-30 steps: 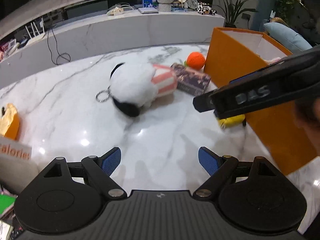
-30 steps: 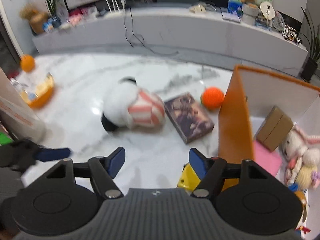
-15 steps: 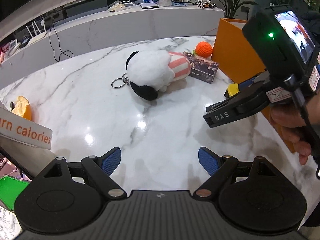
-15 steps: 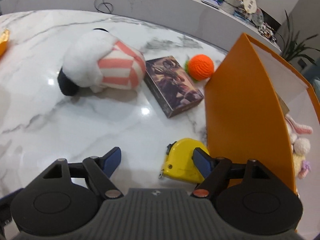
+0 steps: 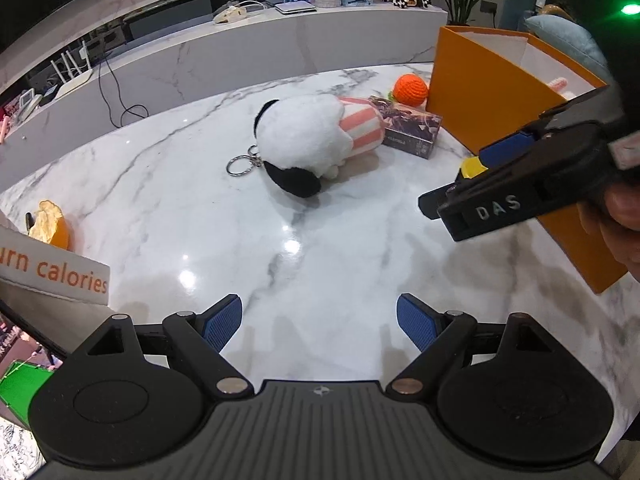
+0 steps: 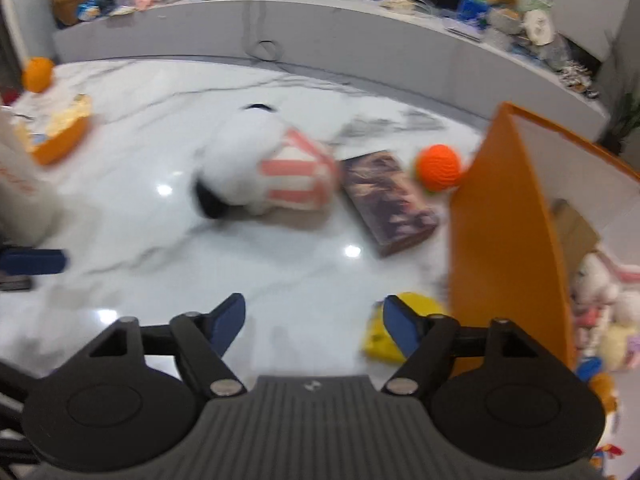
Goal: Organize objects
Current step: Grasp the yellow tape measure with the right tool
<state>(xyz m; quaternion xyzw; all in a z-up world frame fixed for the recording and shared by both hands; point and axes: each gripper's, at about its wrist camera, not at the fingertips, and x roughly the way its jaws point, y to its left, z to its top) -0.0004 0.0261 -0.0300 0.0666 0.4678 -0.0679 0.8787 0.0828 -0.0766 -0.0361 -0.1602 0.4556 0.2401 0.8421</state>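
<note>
1. The yellow tape measure [image 6: 386, 334] lies on the white marble surface [image 5: 320, 248], right beside the near corner of the orange box [image 6: 504, 248]. It is short and chunky, and too blurry to tell which way it points.
2. The plush dog [image 5: 308, 140] lies on its side near the middle of the surface. Its long way runs from the black ear near us to the pink striped end, which points at the orange box.
3. The dark flat box [image 5: 408, 128] lies flat next to the plush dog's striped end. Its long way runs toward the far edge of the surface.
4. The orange knit ball [image 5: 410, 89] sits past the flat box, touching or almost touching the orange box wall.
5. The right tongs [image 6: 314, 320] are about half spread and closing. Nothing is pinched. The right blue pad [image 6: 400, 326] is in front of the tape measure; I cannot tell if it touches.
6. The left tongs [image 5: 320, 318] are spread wide over bare marble and hold nothing.
7. From the left side, the right tongs hide most of the tape measure, so only a yellow bit shows.
8. The right wrist view is smeary. Soft toys [image 6: 600, 292] sit inside the orange box, cut off at the edge.
9. A white carton [image 5: 56, 276] with orange letters sits at the left edge, partly cut off.
</note>
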